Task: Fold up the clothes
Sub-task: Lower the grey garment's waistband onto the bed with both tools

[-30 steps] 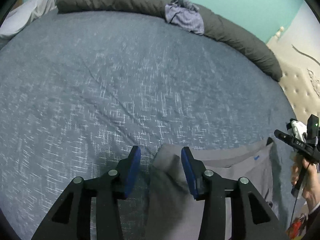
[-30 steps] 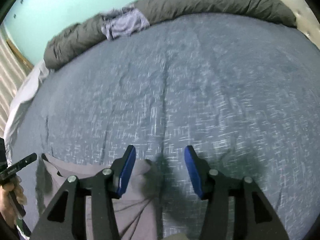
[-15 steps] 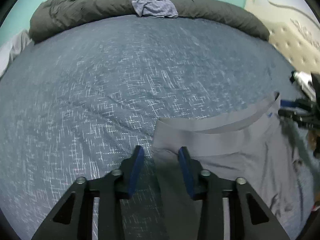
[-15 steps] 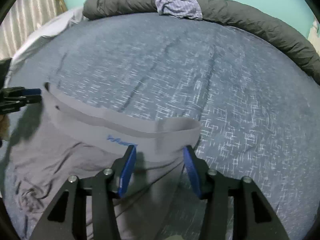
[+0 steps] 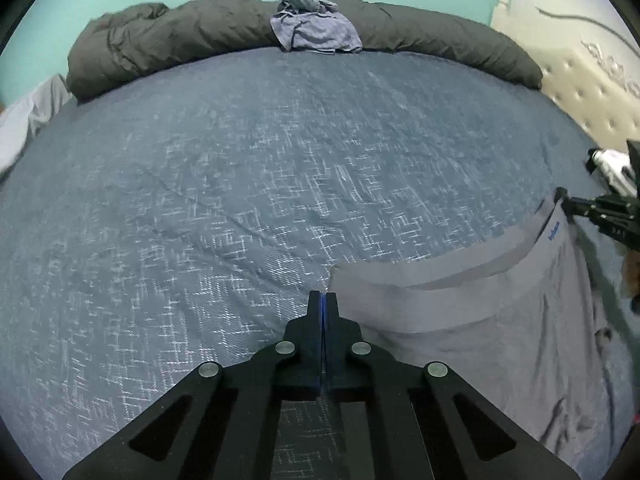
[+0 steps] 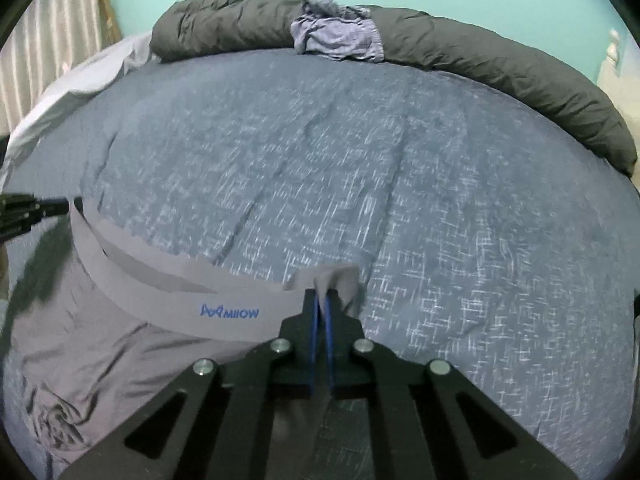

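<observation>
Grey shorts [image 5: 480,320] lie flat on the blue bed cover [image 5: 240,180], the waistband [image 6: 160,280] with its blue logo [image 6: 229,312] towards the far side. My left gripper [image 5: 323,300] is shut on the waistband's left corner. My right gripper [image 6: 321,300] is shut on the opposite corner, where fabric bunches up between the blue pads. Each wrist view catches the other tool at the waistband's far end: the right gripper [image 5: 568,202] and the left gripper [image 6: 64,205]. The band runs taut between them.
A rolled dark grey duvet [image 5: 440,44] lines the bed's far edge, with a crumpled lilac garment [image 5: 316,32] on top. A tufted beige headboard [image 5: 592,92] stands to the right, and a white sheet [image 6: 80,76] and a striped curtain [image 6: 52,40] to the left.
Both grippers were open over the waistband corners and have now shut on them. The shorts lie spread wider between the two tools.
</observation>
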Demonstrator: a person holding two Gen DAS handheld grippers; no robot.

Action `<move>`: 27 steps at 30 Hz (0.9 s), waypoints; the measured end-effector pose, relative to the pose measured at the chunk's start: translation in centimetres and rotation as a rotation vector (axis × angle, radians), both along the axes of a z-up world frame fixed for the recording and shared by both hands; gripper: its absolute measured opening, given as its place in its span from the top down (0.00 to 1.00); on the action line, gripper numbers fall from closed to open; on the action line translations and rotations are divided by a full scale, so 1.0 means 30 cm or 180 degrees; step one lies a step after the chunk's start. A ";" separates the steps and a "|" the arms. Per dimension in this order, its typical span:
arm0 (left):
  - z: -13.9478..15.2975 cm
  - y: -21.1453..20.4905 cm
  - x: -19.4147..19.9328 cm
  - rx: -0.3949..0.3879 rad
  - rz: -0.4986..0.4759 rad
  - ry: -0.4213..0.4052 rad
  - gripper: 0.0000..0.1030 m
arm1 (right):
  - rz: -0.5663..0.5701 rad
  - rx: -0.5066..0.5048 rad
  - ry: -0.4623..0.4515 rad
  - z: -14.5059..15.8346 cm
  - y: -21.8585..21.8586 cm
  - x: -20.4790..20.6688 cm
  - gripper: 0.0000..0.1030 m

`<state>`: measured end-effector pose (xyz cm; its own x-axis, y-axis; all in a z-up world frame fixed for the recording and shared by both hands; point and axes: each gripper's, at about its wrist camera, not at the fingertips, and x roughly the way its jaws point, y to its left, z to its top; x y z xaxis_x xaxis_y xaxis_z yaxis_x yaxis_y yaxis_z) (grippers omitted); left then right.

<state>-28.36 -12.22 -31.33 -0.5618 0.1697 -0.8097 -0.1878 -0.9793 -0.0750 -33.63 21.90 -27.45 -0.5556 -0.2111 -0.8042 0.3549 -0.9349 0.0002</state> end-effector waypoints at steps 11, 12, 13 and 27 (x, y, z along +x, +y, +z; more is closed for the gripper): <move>-0.044 0.017 -0.035 0.0139 0.0004 -0.0189 0.71 | -0.0103 -0.0040 -0.0050 -0.020 0.014 -0.022 0.97; -0.049 0.017 -0.036 0.0159 0.0001 -0.0189 0.71 | -0.0095 -0.0043 -0.0054 -0.022 0.013 -0.019 0.97; -0.053 0.016 -0.036 0.0184 -0.0006 -0.0185 0.72 | -0.0097 -0.0055 -0.0057 -0.022 0.016 -0.019 0.97; 0.006 -0.025 -0.049 0.0283 0.0084 0.0060 0.98 | -0.0251 -0.0321 0.0016 0.022 0.054 -0.053 0.97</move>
<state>-29.83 -12.97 -31.15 -0.5821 0.2254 -0.7812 -0.1641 -0.9736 -0.1586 -35.20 23.53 -26.79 -0.5776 -0.2463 -0.7783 0.2807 -0.9552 0.0940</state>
